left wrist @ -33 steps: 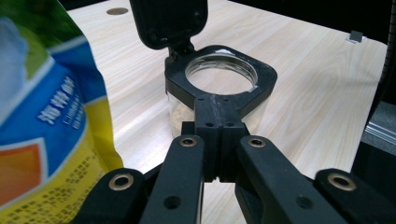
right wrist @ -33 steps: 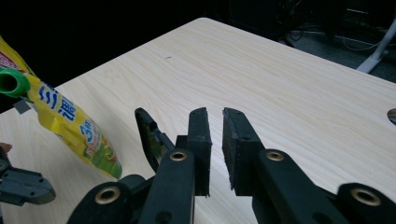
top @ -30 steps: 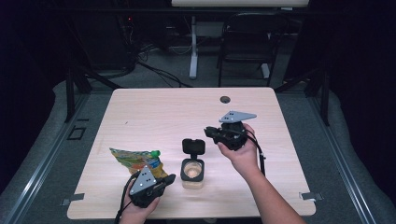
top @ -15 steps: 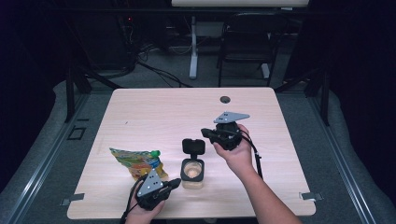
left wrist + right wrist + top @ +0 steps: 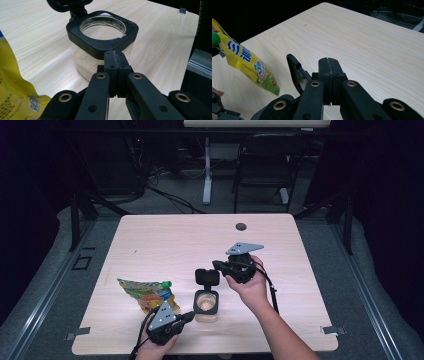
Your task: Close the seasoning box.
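Note:
A clear jar with a black square rim holds a pale, rice-like fill and stands near the table's front middle. Its black lid is flipped up at the back. My left gripper lies low just left of the jar, shut and empty. In the left gripper view its jaws meet right in front of the jar. My right gripper hovers by the lid's upper right, also shut and empty. In the right gripper view its tips sit just right of the lid's edge; I cannot tell if they touch.
A yellow printed bag with a green cap lies left of the jar, close to my left hand, also seen as the bag. The wooden table has a small round grommet at the back. A chair stands behind.
My right gripper has edged slightly left toward the lid. The left hand has shifted only a little; jar, lid and bag stay put.

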`<state>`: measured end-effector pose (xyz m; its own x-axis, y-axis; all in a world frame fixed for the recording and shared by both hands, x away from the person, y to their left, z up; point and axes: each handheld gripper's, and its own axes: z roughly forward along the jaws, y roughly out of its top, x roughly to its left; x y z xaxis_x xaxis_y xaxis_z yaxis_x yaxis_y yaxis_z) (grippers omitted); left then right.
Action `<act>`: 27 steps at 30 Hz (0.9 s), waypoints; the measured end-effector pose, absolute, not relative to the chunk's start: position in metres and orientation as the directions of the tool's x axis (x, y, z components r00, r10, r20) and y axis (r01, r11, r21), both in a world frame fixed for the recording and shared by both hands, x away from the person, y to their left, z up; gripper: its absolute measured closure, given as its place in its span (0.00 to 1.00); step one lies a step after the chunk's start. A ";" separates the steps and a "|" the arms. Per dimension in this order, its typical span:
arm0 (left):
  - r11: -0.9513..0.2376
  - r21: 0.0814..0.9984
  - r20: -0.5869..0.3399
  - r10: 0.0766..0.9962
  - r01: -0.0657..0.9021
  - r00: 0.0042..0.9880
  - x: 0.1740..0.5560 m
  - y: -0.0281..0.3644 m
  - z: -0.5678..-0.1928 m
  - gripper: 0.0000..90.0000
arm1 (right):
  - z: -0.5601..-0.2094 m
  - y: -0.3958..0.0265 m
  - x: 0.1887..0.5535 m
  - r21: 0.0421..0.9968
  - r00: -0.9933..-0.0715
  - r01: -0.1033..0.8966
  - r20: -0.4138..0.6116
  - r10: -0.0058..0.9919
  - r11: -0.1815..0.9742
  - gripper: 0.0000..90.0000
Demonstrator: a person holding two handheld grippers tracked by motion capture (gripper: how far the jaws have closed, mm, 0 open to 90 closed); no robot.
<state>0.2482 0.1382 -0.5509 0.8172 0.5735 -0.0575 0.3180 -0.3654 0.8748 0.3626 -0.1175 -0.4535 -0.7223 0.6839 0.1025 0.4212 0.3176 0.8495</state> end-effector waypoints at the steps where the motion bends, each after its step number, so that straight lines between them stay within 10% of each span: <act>1: -0.365 0.875 -0.061 0.570 0.319 0.819 0.248 0.138 -0.551 1.00 | -0.453 -0.118 0.362 0.850 -0.722 0.422 0.104 0.684 0.316 1.00; 27: -0.379 0.868 -0.056 0.568 0.321 0.821 0.250 0.134 -0.554 1.00 | -0.452 -0.115 0.361 0.851 -0.723 0.418 0.100 0.683 0.318 1.00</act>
<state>0.2502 0.1343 -0.5543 0.8213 0.5677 -0.0561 0.3211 -0.3789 0.8679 0.3613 -0.1145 -0.4522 -0.7232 0.6833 0.1004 0.4182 0.3175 0.8511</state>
